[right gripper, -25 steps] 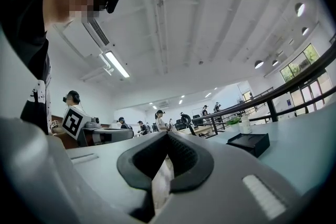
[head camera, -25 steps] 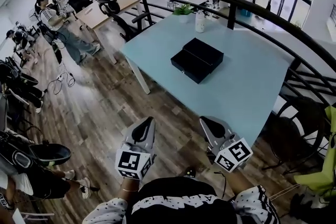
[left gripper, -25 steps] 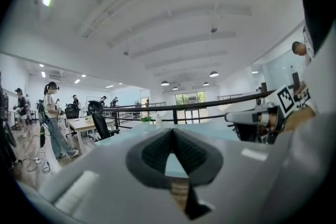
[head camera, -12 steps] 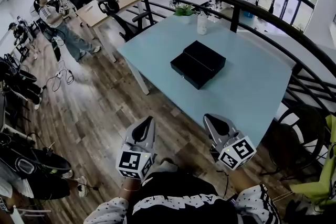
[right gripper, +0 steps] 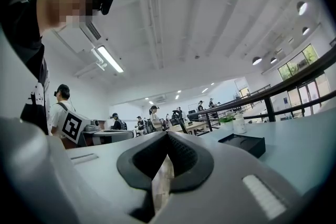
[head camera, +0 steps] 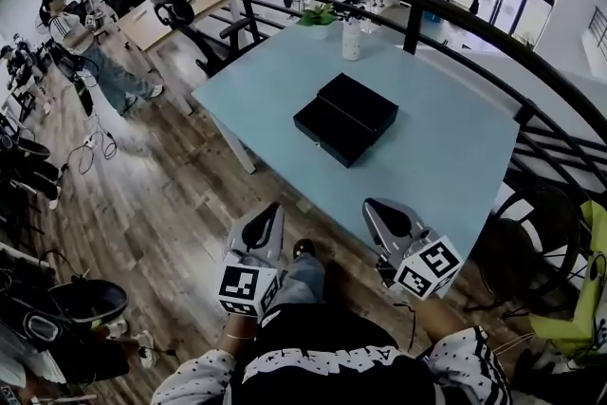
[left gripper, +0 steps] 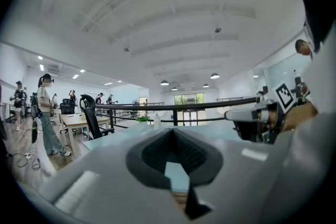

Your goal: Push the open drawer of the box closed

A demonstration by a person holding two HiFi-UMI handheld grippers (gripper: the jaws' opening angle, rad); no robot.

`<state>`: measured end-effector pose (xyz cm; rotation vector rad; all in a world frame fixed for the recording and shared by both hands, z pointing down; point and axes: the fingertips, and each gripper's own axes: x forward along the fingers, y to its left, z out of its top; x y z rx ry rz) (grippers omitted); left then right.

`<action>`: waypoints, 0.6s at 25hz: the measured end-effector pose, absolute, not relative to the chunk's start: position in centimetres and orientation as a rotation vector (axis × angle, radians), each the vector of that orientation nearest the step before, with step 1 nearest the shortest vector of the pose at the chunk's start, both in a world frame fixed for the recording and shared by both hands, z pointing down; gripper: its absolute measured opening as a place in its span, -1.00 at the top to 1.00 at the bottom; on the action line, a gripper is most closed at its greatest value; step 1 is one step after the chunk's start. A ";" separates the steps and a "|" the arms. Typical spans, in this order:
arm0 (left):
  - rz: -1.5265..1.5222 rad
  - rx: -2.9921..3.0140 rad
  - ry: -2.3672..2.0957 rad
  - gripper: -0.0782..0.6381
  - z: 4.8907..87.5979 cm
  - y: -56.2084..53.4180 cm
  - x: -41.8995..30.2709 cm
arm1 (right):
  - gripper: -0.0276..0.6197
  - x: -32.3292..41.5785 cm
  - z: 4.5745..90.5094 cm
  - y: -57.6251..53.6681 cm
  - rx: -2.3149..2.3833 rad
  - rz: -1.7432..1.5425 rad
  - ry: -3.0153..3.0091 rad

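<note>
A black box (head camera: 356,104) lies in the middle of a light blue table (head camera: 446,152), and its drawer (head camera: 321,131) stands pulled out toward the table's near-left edge. In the right gripper view the box (right gripper: 242,144) shows far off to the right. Both grippers hang low in front of my body, over the wooden floor and well short of the table. My left gripper (head camera: 273,208) (left gripper: 172,131) is shut with nothing in it. My right gripper (head camera: 372,204) (right gripper: 167,137) is also shut and holds nothing.
A dark railing (head camera: 446,9) curves behind the table. A potted plant (head camera: 320,15) and a white bottle (head camera: 352,38) stand at the table's far edge. A dark chair (head camera: 531,237) sits at the right. Several people (head camera: 71,28) and desks are off to the left.
The table and box have drifted slightly left and nearer in the head view as I step forward. Both grippers stay shut and low in front of me.
</note>
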<state>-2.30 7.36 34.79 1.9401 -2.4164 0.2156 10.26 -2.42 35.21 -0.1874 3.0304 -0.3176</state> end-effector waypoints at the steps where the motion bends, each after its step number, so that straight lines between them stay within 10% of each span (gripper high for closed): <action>1: 0.218 1.963 -2.403 0.78 34.7 6.5 -2.5 | 0.91 10.1 35.2 -3.1 -0.210 -0.323 3.034; 15: 0.280 2.116 -2.239 0.78 36.7 -3.9 -9.0 | 0.91 5.2 35.8 -12.2 -0.510 -0.283 3.041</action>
